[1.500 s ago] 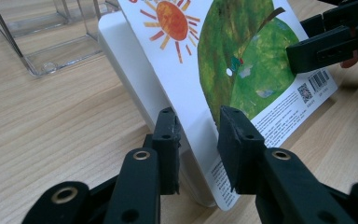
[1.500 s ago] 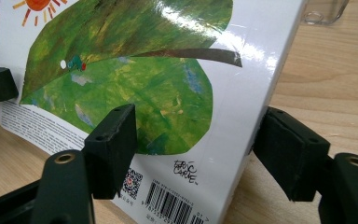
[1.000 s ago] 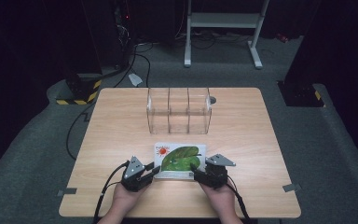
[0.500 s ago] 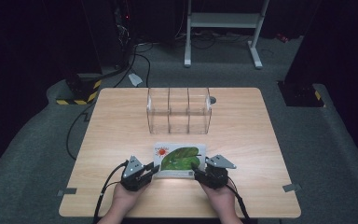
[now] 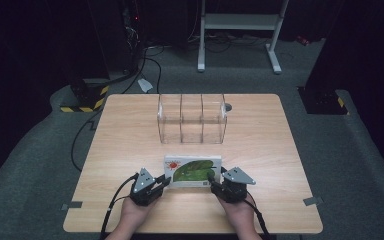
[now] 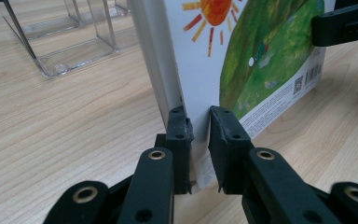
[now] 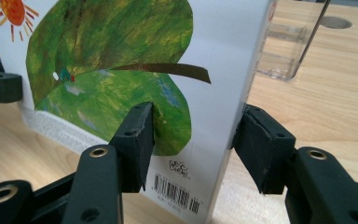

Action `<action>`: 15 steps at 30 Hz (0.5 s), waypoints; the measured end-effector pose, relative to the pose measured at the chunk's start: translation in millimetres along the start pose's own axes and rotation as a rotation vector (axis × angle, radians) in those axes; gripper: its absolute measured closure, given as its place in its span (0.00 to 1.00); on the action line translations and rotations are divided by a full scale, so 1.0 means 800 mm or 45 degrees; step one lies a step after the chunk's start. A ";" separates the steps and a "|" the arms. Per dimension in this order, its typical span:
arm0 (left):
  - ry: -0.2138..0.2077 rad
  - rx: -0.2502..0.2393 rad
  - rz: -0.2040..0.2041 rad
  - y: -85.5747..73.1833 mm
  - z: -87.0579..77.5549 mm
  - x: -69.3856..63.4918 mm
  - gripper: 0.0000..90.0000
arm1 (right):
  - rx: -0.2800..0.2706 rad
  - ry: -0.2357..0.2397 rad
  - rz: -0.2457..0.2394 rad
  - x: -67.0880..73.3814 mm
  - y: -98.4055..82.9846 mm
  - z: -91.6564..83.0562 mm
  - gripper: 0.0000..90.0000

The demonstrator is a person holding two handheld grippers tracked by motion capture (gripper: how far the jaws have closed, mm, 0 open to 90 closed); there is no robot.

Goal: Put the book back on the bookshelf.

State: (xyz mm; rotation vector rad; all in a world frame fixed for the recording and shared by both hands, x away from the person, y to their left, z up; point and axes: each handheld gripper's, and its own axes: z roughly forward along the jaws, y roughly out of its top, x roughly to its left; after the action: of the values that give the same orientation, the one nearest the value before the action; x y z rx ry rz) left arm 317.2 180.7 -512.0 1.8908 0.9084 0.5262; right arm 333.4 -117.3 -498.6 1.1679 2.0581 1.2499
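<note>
Green-leafed book stands on edge on the counter just in front of the clear rack, left gripper clamped on it, right gripper just closing round its spine, racking undone.

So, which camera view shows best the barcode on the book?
The right gripper view: the barcode on the book is near and sharp there, by the bottom edge. The left gripper view shows it small, beside a square code. In the high view the book is too small to show it.
</note>
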 end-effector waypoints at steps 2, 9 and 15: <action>0.003 0.005 0.017 -0.001 -0.002 -0.002 0.85 | -0.016 0.007 -0.015 0.001 -0.003 -0.003 0.53; -0.015 0.045 0.026 -0.006 -0.007 -0.011 0.76 | -0.020 0.041 -0.033 0.005 -0.010 -0.017 0.51; -0.023 0.039 -0.034 -0.006 -0.014 -0.007 0.60 | -0.023 0.066 -0.050 0.006 -0.012 -0.023 0.47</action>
State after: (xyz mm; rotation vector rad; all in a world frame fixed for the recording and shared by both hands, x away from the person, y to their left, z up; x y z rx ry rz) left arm 304.1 184.4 -511.0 1.9056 0.9337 0.4810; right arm 313.4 -123.9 -498.0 1.0921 2.0928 1.2903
